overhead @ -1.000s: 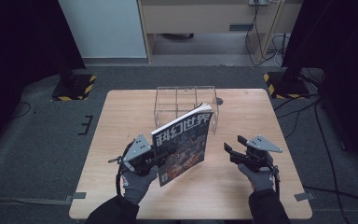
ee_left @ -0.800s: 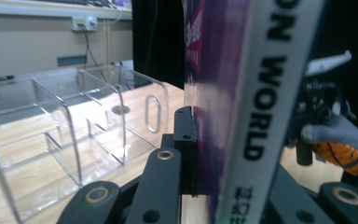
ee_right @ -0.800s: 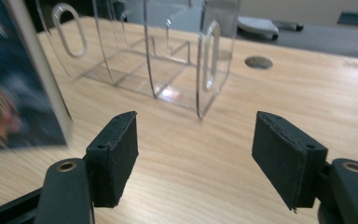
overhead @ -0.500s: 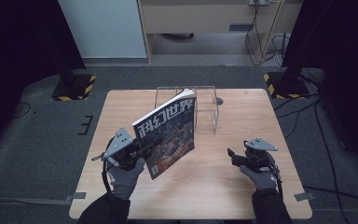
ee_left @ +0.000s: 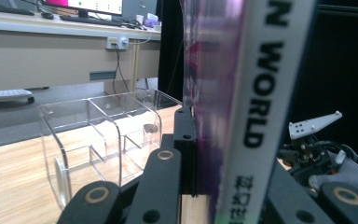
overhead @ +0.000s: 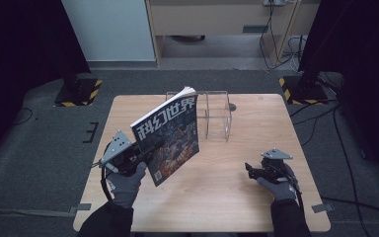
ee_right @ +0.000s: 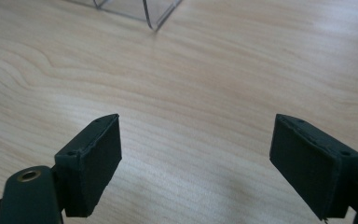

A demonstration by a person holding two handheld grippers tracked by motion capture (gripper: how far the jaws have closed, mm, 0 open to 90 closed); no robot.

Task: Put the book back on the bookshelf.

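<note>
A magazine (overhead: 170, 138) with a dark illustrated cover and white Chinese title is held up tilted over the table's left half, its top corner near a clear acrylic rack (overhead: 217, 116). My left gripper (overhead: 154, 144) is shut on its lower left edge. In the left gripper view the white spine (ee_left: 256, 93) stands upright between the jaws of my left gripper (ee_left: 209, 154), with the rack (ee_left: 98, 140) beyond on the left. My right gripper (overhead: 249, 170) hovers low near the table's right front, open and holding nothing. Its jaws stand wide apart over bare wood in the right gripper view (ee_right: 196, 163).
The wooden table (overhead: 256, 138) has the rack at its back middle, divided into compartments. A corner of the rack (ee_right: 140, 9) lies ahead of the right gripper. The other hand's gripper (ee_left: 312, 149) appears past the magazine. Dark floor and yellow-black stand feet (overhead: 76, 94) surround the table.
The left gripper has carried the magazine leftward and raised it more upright. The right gripper has drawn back toward the table's near right side and sunk lower.
</note>
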